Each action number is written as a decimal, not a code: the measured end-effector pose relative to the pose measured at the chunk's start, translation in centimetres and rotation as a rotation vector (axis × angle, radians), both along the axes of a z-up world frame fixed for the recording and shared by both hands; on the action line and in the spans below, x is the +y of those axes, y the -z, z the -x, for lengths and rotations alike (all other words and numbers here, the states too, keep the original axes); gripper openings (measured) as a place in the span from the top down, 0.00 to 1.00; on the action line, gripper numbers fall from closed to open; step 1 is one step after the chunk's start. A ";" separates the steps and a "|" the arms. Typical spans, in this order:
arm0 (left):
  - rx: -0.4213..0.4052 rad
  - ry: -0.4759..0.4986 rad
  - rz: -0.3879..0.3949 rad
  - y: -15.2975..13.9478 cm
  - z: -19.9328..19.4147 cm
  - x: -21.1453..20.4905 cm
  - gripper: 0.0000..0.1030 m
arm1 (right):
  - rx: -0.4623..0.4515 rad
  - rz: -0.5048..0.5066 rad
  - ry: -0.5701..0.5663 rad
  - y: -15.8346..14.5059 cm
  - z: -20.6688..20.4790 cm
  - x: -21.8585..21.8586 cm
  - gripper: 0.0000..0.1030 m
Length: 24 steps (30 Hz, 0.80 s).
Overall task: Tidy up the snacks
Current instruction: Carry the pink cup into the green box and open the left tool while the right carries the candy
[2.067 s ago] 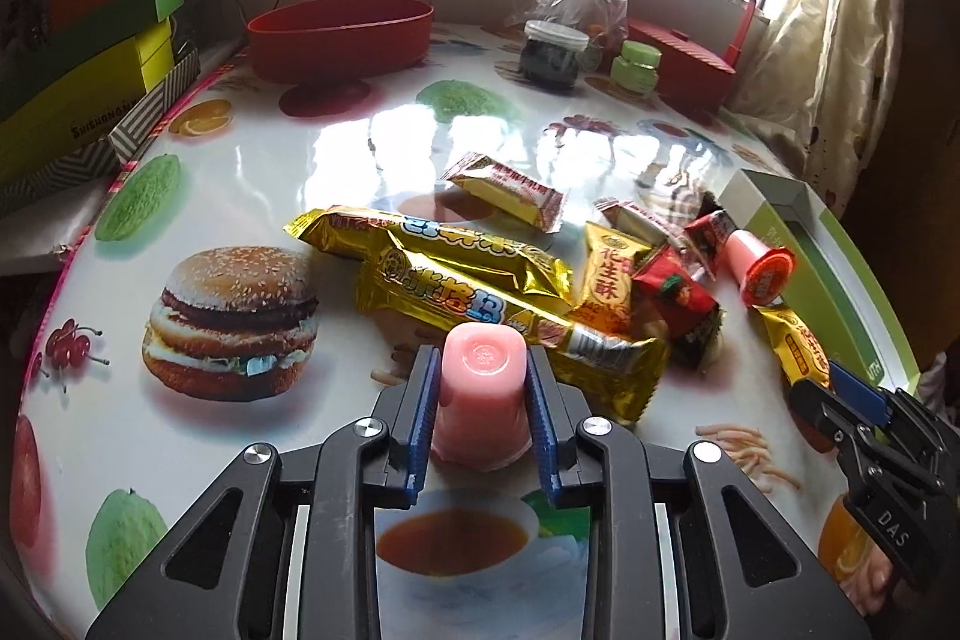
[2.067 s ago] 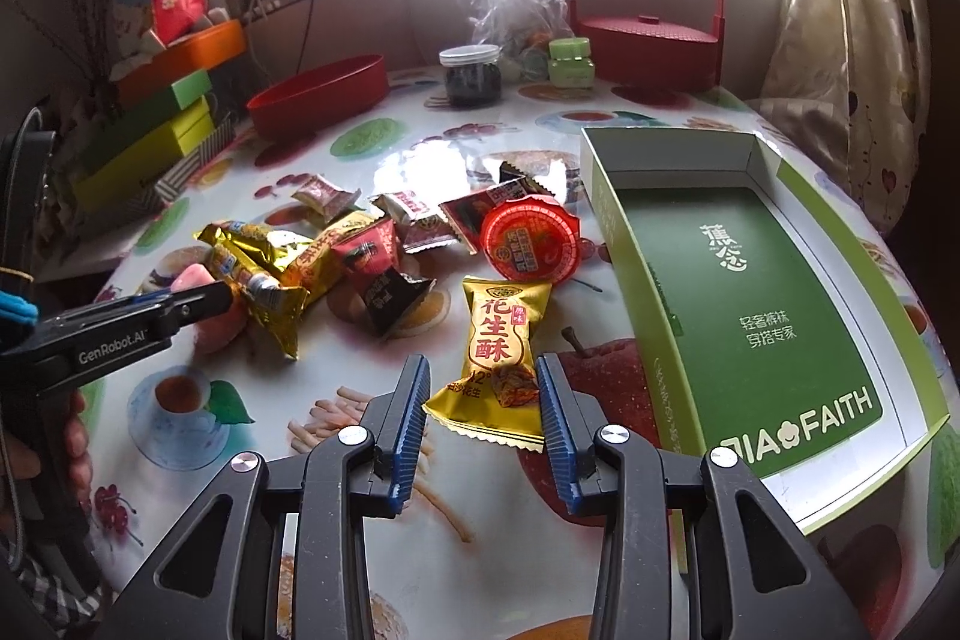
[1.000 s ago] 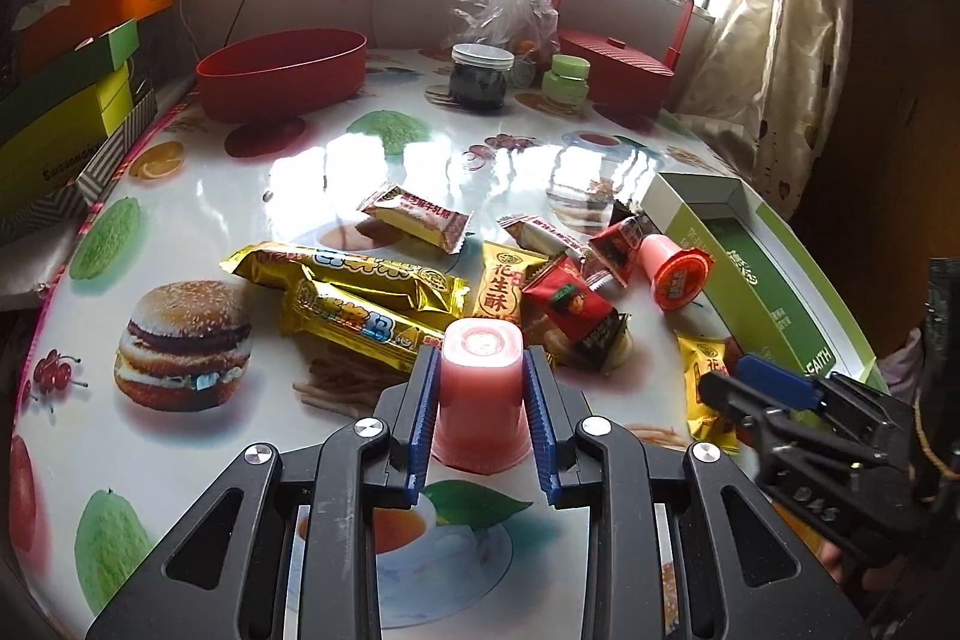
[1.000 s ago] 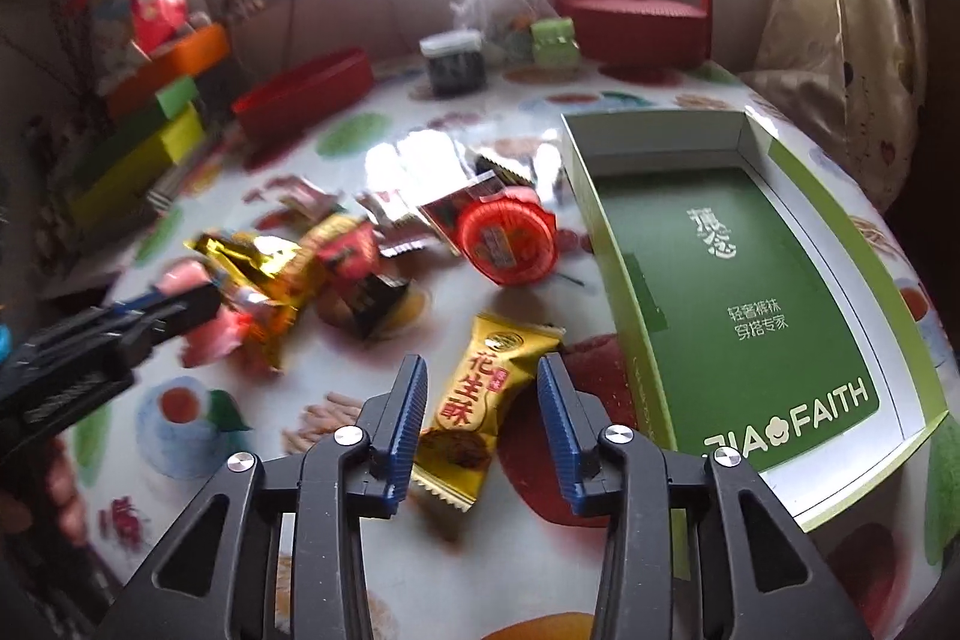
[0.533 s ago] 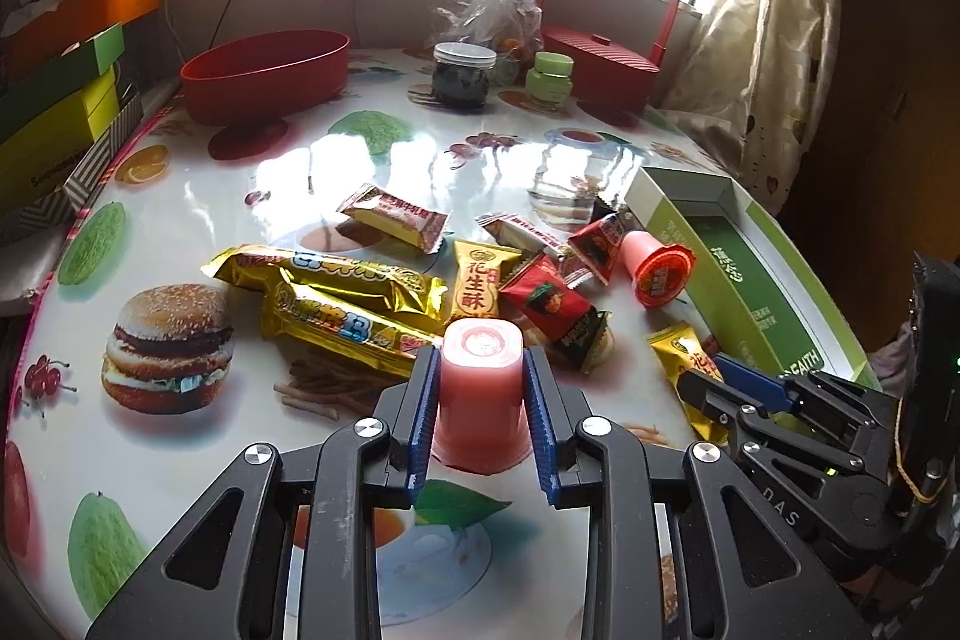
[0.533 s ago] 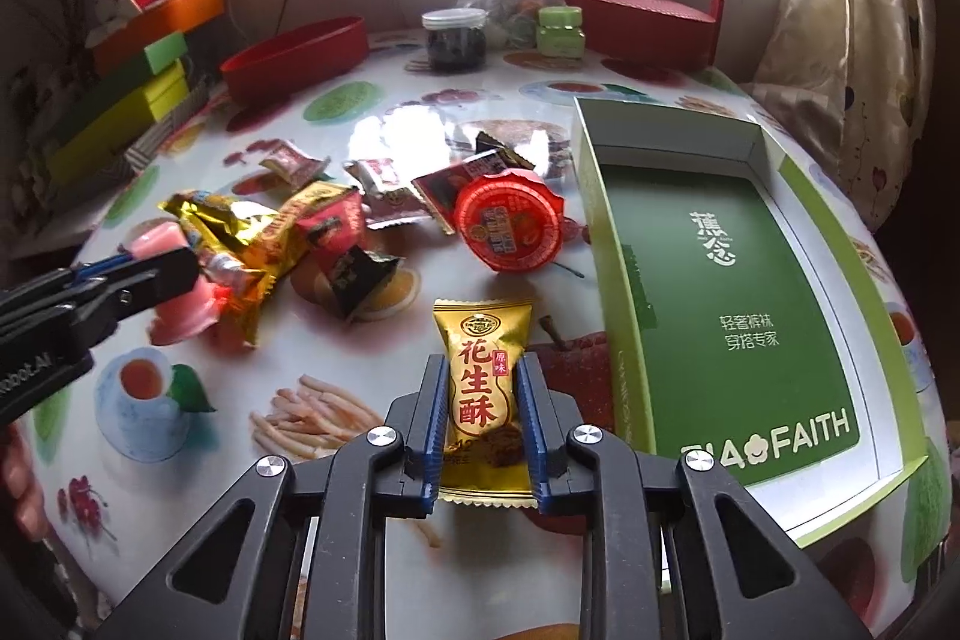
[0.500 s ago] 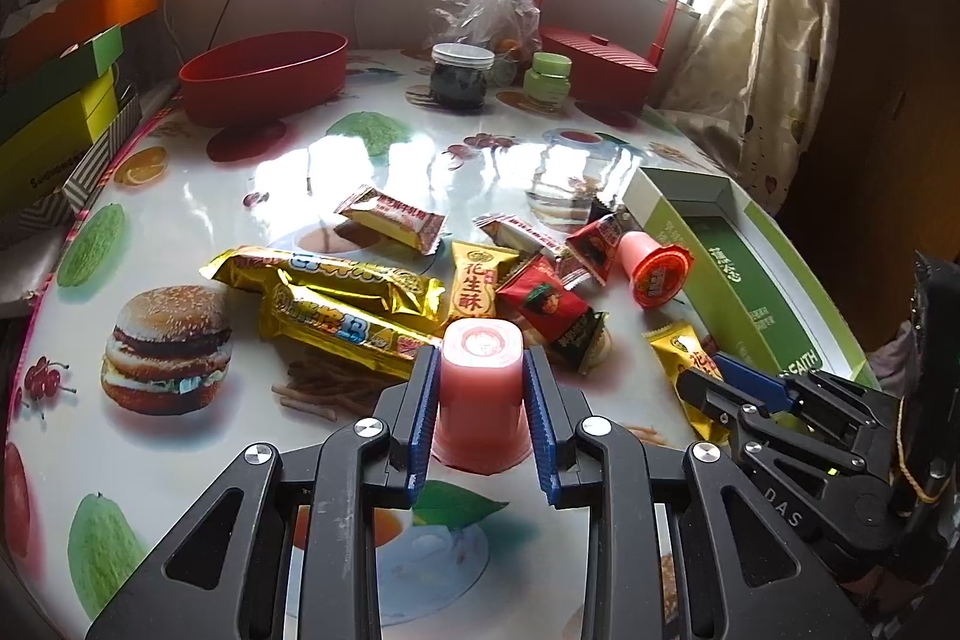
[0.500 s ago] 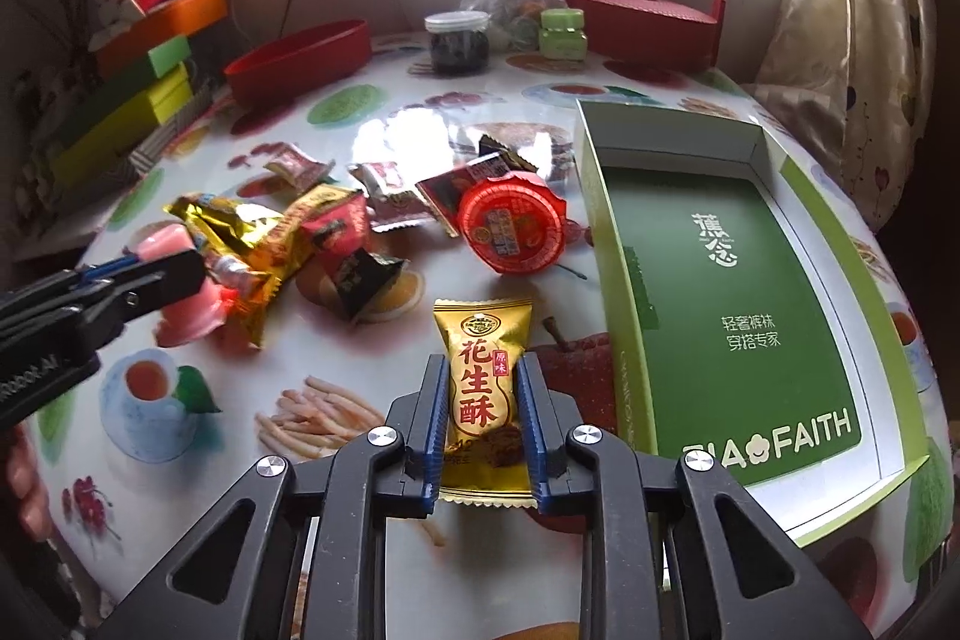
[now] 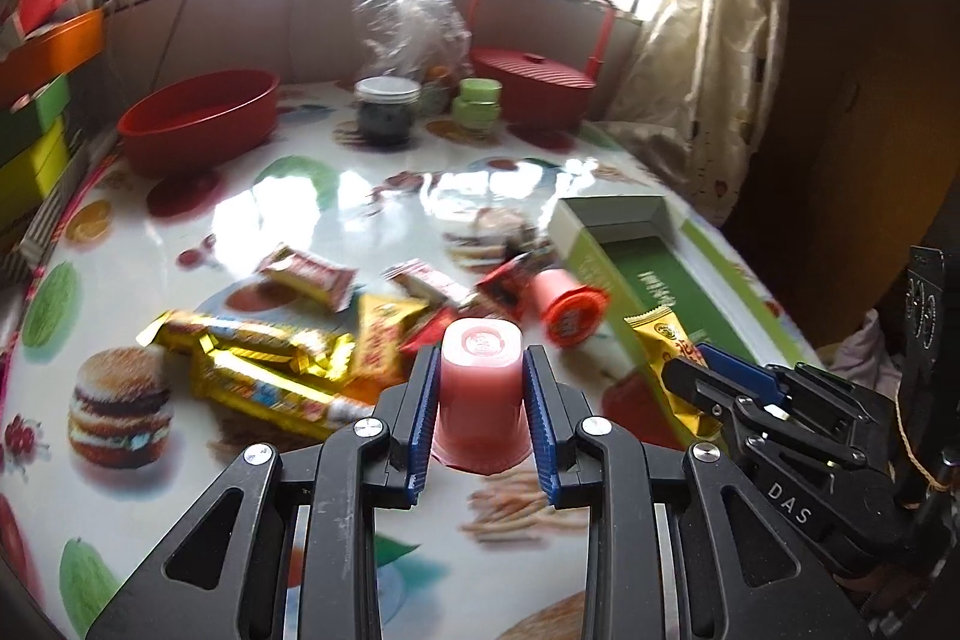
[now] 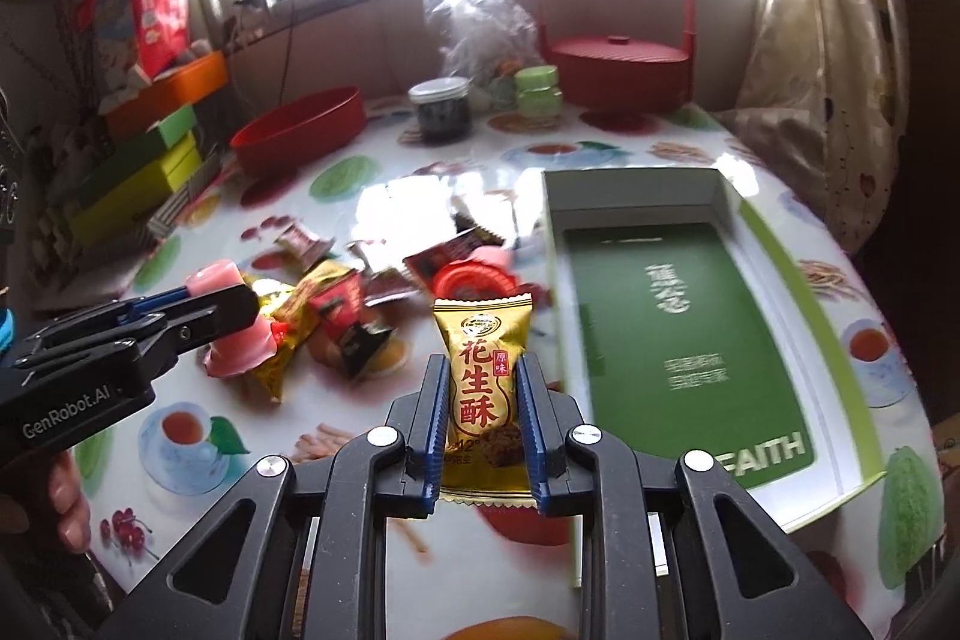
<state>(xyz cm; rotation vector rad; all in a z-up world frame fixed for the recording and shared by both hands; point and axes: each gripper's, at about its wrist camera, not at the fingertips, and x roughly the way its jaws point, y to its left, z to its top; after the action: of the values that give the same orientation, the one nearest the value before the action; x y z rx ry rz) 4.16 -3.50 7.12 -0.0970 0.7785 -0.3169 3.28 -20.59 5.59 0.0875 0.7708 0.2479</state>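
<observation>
My left gripper [image 9: 480, 370] is shut on a pink jelly cup [image 9: 482, 400] and holds it above the table; the cup also shows in the right wrist view [image 10: 231, 322]. My right gripper [image 10: 483, 376] is shut on a gold peanut-candy packet [image 10: 483, 388], lifted off the table just left of the green open box [image 10: 690, 340]. The packet and right gripper show in the left wrist view [image 9: 672, 346]. A heap of snacks lies on the table: long gold bars [image 9: 258, 364], red packets [image 9: 312, 274] and a red-lidded jelly cup [image 9: 570, 310].
A red bowl [image 9: 198, 112], a dark jar [image 9: 387, 109], a green pot [image 9: 477, 103], a plastic bag [image 9: 414, 22] and a red lidded basket [image 9: 534, 82] stand at the back. Stacked coloured boxes [image 10: 150, 148] line the left edge. A curtain [image 9: 708, 70] hangs at the right.
Both grippers have risen and shifted right with their loads. The gold packet is now off the table, nearer the green box. The pink cup is higher over the snack heap.
</observation>
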 end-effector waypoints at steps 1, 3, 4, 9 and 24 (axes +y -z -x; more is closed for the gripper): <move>0.000 0.014 0.005 -0.1 -0.2 -0.5 0.72 | -0.005 -0.002 0.015 -0.2 0.0 -0.6 0.80; 0.000 0.041 0.019 -0.3 -0.5 -1.5 0.72 | -0.013 -0.001 0.038 -0.5 0.1 -1.5 0.80; 0.001 0.059 0.026 -0.5 -0.8 -2.1 0.72 | -0.016 0.000 0.051 -0.6 0.1 -2.0 0.80; -0.008 0.131 0.049 -1.1 -1.5 -5.2 0.72 | -0.017 0.004 0.115 -0.6 0.2 -4.6 0.80; 0.074 0.301 0.074 0.3 -3.3 -13.3 0.72 | 0.017 0.022 0.224 1.2 0.5 -10.1 0.80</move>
<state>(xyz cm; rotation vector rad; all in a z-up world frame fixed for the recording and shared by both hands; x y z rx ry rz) 7.50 -16.77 6.87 -0.0609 0.8559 -0.6309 2.78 -30.71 4.43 0.1540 0.7736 0.0256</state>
